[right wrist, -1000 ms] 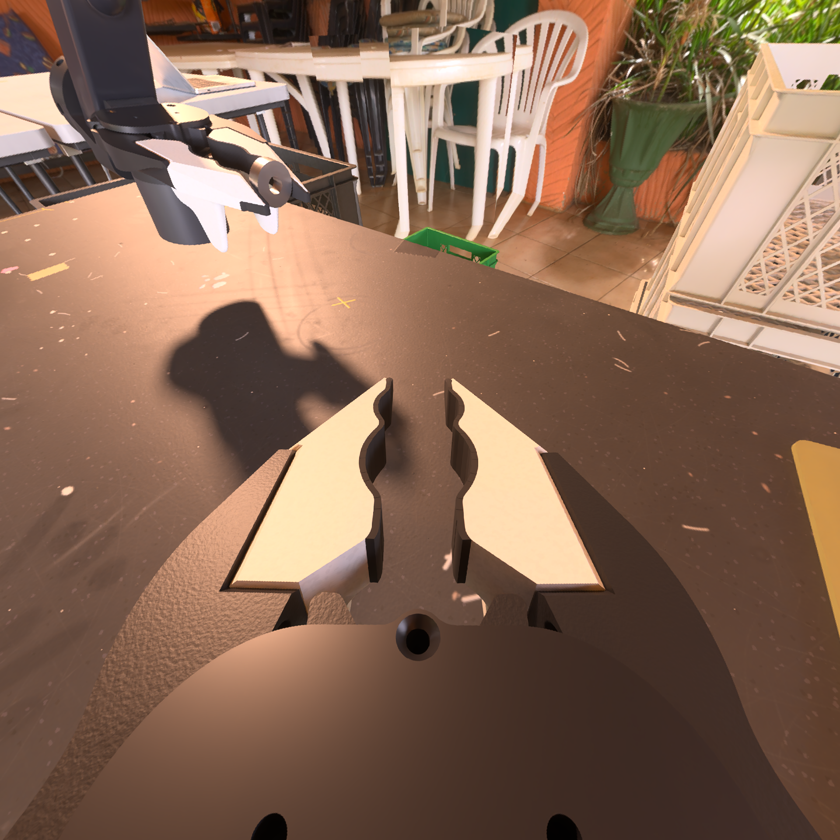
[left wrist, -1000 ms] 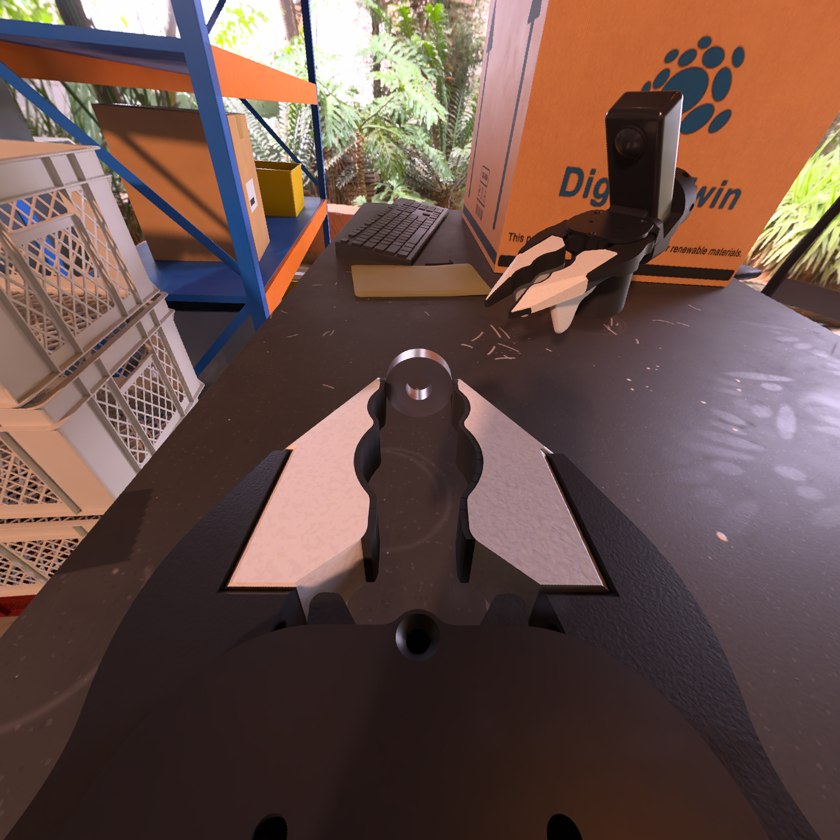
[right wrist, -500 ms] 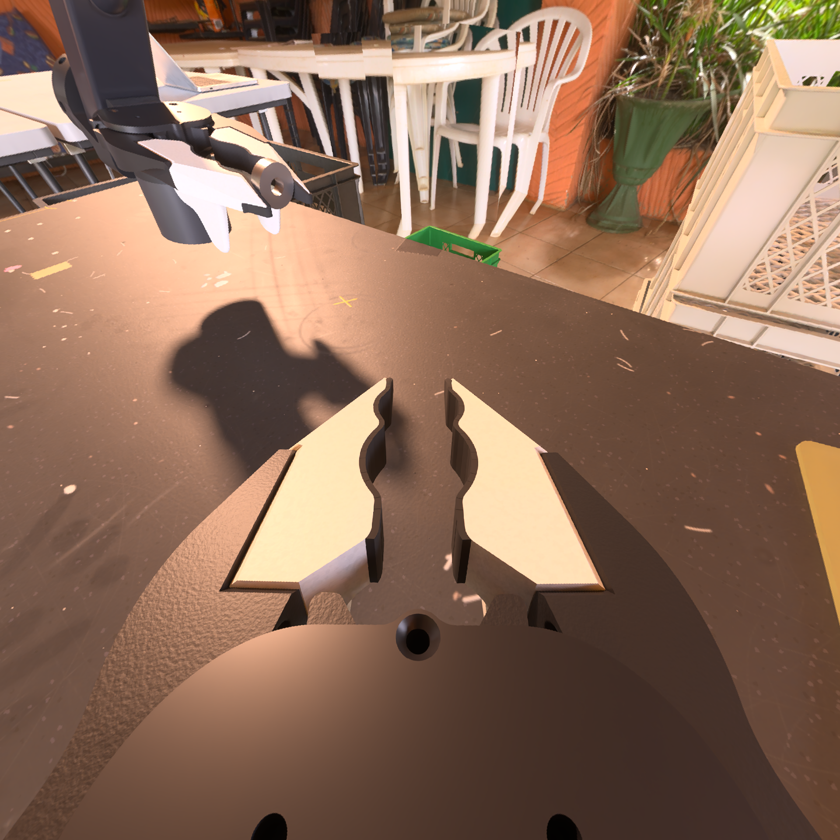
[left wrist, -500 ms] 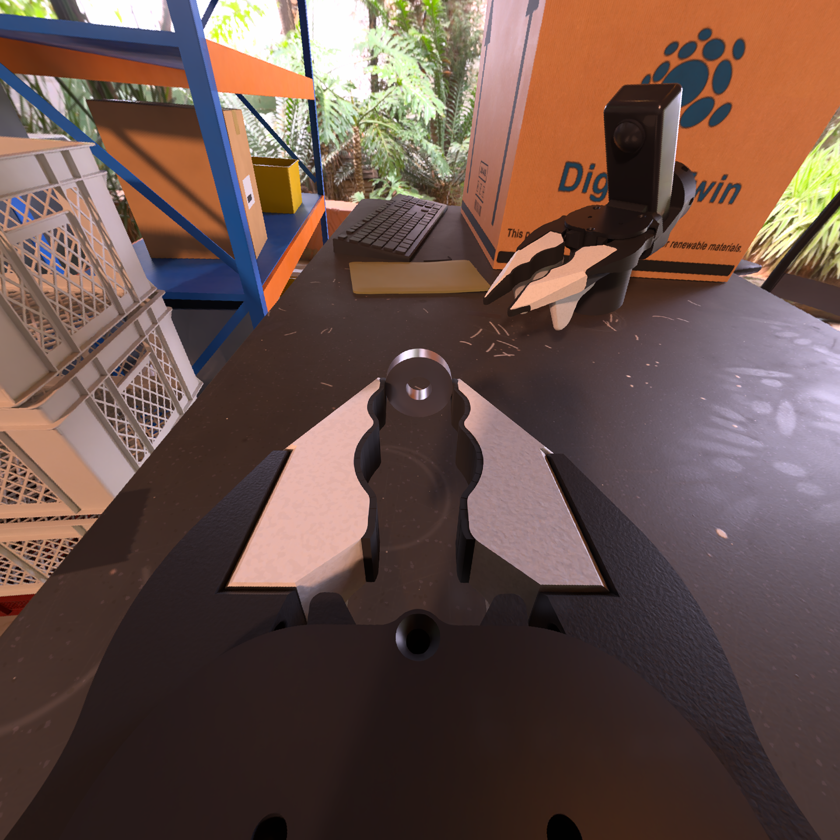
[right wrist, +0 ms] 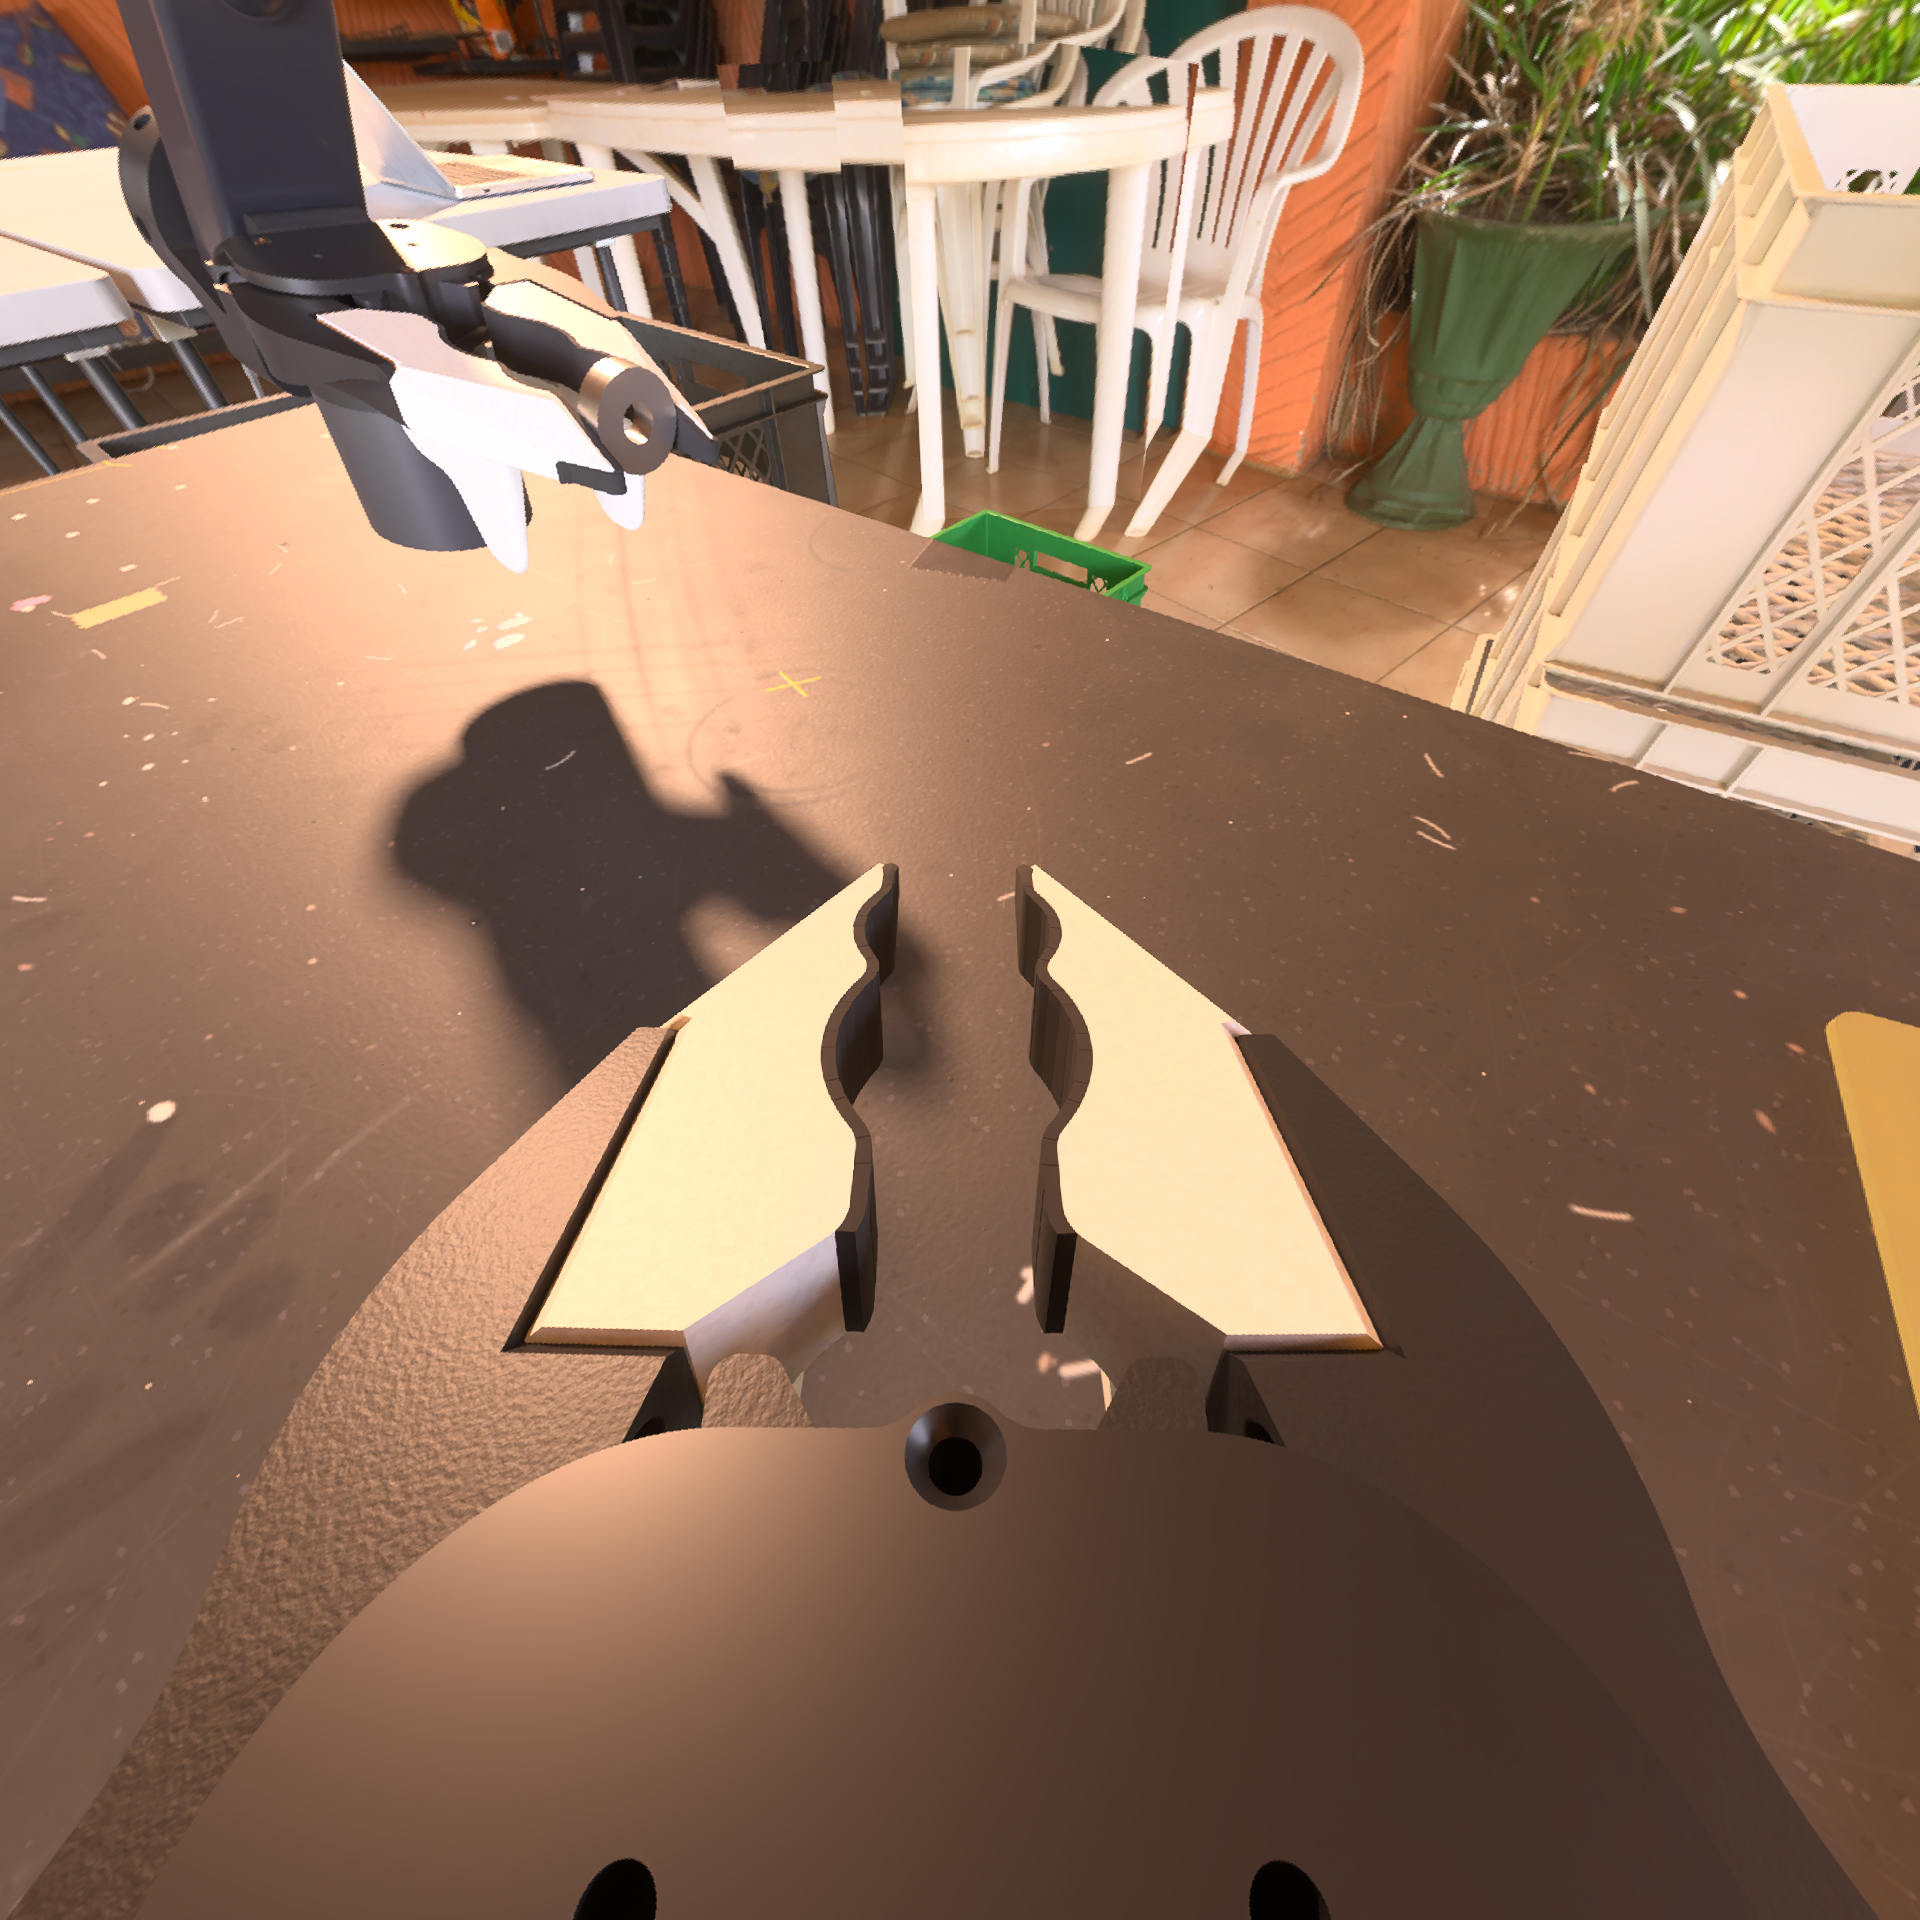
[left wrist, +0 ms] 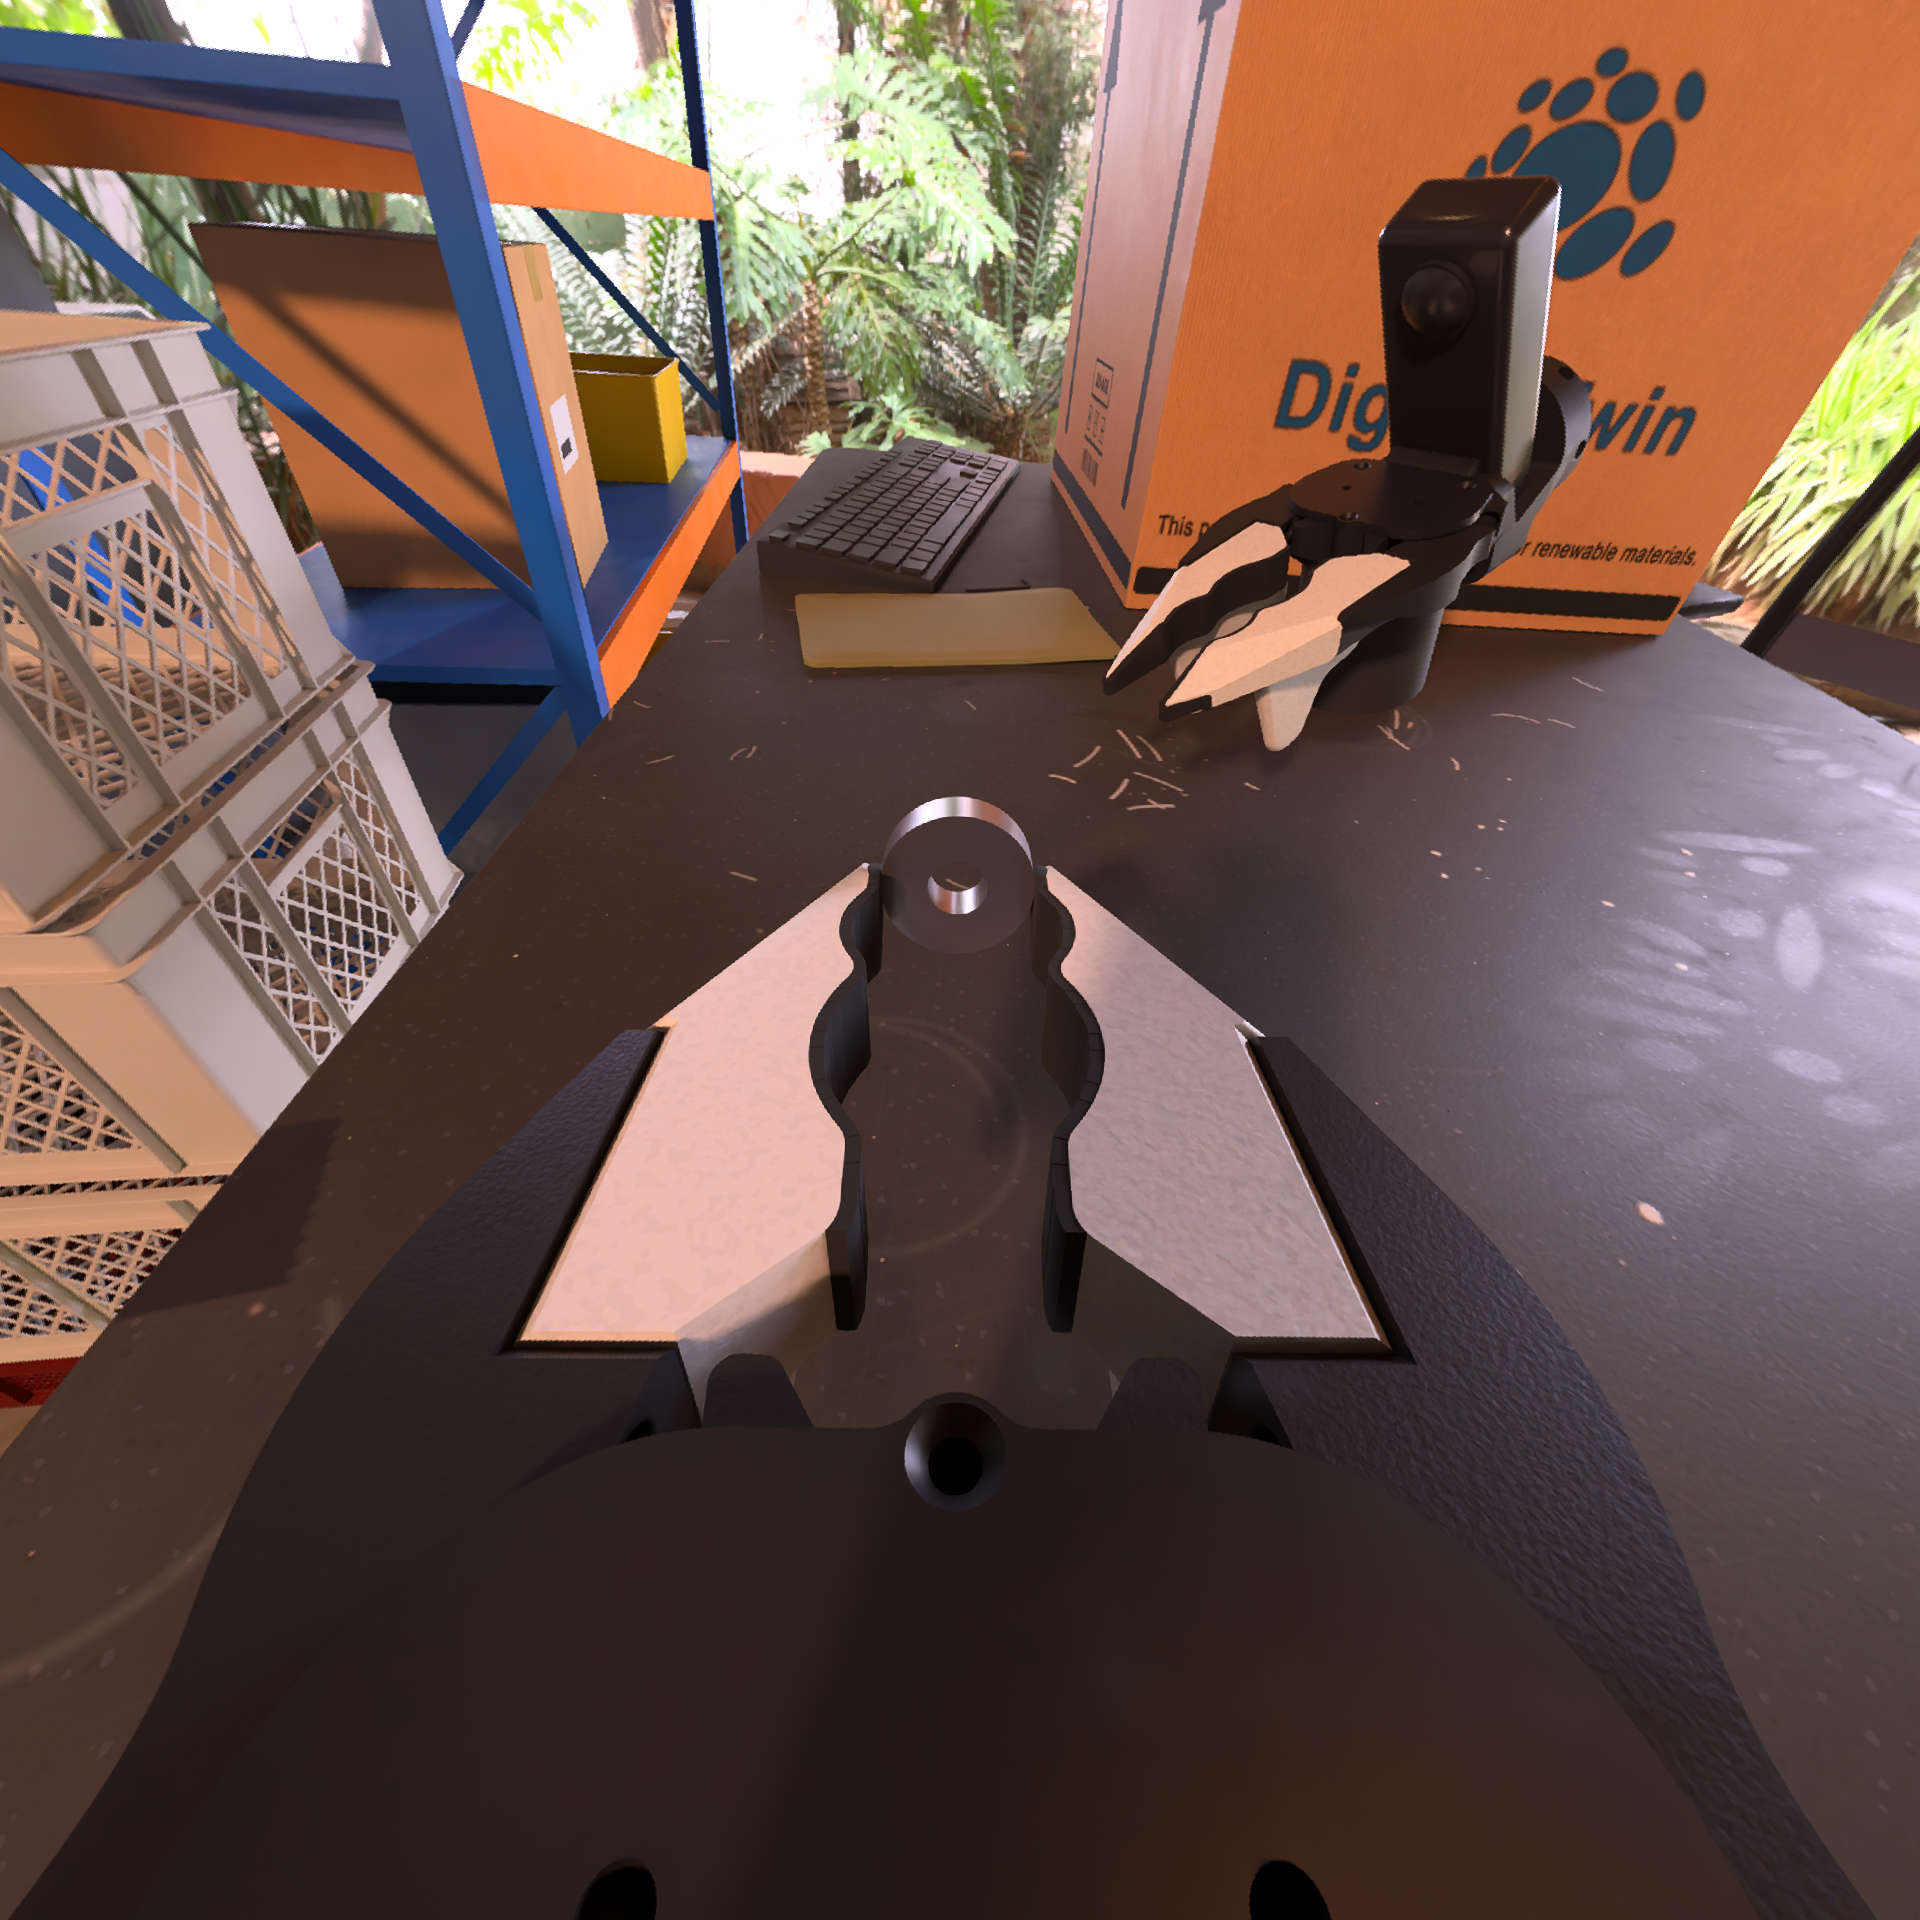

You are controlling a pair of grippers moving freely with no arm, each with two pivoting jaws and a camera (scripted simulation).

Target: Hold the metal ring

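Between the fingertips of the left gripper [left wrist: 956, 883], the metal ring [left wrist: 957, 889] is pinched at its rim, one jaw on each side, the jaws drawn in to the ring's width; the ring stands on edge with its flat face and central hole turned back toward the left wrist camera, clear of the counter [left wrist: 1558, 1039] below; in the right wrist view the same left gripper [right wrist: 636, 436] appears at upper left, raised above the counter [right wrist: 312, 935], fingers pointing right and slightly down, the metal ring [right wrist: 634, 421] at their tips and a dark shadow cast on the surface beneath. The right gripper [right wrist: 956, 883] holds nothing; its jaws stand parted with a clear gap between the tips, angled down toward bare counter; in the left wrist view the right gripper [left wrist: 1153, 686] sits at the far side of the counter, fingers pointing left and downward with their tips close to the surface, just in front of an orange cardboard box [left wrist: 1299, 208]. Counts: two grippers; one ring; one black keyboard [left wrist: 894, 509] and one yellow pad [left wrist: 945, 623], the pad just in front of the keyboard; one blue-and-orange shelf rack [left wrist: 499, 312]; stacked pale lattice crates [left wrist: 156, 727] beside the counter.
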